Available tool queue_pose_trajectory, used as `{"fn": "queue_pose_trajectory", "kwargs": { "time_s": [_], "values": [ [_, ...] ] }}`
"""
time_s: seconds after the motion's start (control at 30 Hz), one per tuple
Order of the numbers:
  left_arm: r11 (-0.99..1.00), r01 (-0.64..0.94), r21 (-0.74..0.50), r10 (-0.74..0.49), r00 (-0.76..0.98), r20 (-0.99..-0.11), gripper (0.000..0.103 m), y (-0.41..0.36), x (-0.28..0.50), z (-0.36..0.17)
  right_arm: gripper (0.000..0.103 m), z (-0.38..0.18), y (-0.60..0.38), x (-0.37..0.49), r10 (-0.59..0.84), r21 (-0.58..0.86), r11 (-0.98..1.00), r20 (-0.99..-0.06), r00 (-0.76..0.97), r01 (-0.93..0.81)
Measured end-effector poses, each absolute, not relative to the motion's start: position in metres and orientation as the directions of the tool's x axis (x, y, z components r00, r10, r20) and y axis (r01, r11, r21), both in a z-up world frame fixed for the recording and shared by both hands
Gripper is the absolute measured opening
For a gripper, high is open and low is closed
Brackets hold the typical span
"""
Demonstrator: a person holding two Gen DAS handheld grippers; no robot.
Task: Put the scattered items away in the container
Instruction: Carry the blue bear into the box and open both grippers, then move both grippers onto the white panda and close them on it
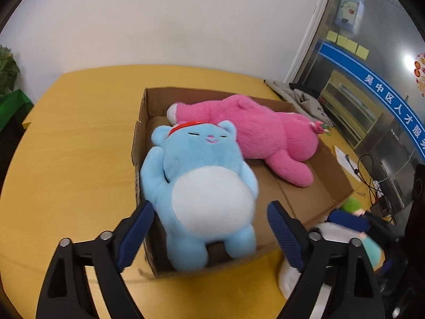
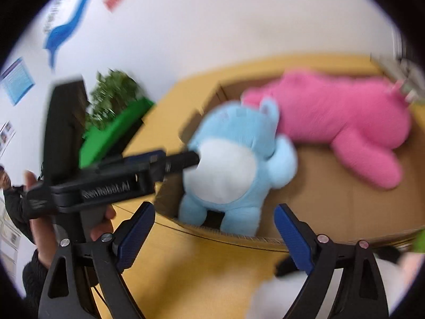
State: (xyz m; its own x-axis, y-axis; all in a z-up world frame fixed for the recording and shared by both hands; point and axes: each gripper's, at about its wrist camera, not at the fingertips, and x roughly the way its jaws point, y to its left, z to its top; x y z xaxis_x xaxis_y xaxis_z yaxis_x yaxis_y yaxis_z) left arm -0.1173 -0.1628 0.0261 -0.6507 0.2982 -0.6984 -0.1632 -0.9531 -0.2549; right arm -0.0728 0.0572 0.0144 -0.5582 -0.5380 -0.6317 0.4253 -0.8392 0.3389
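Two plush toys lay in the cardboard box [image 1: 305, 194] when I looked through my left wrist camera: a light blue bear [image 1: 204, 186] with a white belly and a red headband, face up at the near left end with its feet against the near wall, and a pink plush [image 1: 265, 138] stretched along the far side, its leg reaching toward the right. The box sat on the yellow wooden table [image 1: 74, 159]. My left gripper [image 1: 209, 228] stood with its jaws spread wide; the blue bear's lower body showed between the blue pads [image 1: 132, 236], yet neither pad pressed on it. Just right of the box, on the table, I saw a white and green plush [image 1: 345, 228], partly hidden behind my right-hand finger, so I could not make out its shape. Through my right wrist camera, much blurred, the same blue bear [image 2: 236, 170] and pink plush [image 2: 340, 122] lay in the box [image 2: 332, 194]. My right gripper [image 2: 215, 236] was also spread wide, with only the box's near rim and bare table between its pads [image 2: 292, 239]. At the left of that view a hand [image 2: 45, 228] gripped the other gripper [image 2: 183, 159], whose tip was close to the bear's side, though blur kept me from telling whether it touched.
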Motion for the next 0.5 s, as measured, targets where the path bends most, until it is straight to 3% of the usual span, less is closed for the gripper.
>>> {"fn": "queue_pose_trajectory", "kwargs": {
  "time_s": [0.07,0.17,0.5],
  "values": [
    [-0.952,-0.167,-0.256,0.299,-0.683,-0.666,0.102,-0.151,-0.086,0.039,0.102,0.027,0.071,-0.049,-0.512,0.268,-0.852,-0.605,-0.610,0.449],
    [-0.947,-0.192,-0.258,0.315,-0.717,-0.622,0.103,-0.126,-0.040,0.048,0.102,0.033,0.087,-0.021,-0.431,0.175,-0.894,-0.589,-0.684,0.412],
    [-0.940,-0.223,-0.257,0.337,-0.718,-0.610,0.103,-0.053,0.023,0.026,0.102,-0.006,0.152,0.012,-0.299,0.141,-0.951,-0.648,-0.701,0.276]
  ]
}}
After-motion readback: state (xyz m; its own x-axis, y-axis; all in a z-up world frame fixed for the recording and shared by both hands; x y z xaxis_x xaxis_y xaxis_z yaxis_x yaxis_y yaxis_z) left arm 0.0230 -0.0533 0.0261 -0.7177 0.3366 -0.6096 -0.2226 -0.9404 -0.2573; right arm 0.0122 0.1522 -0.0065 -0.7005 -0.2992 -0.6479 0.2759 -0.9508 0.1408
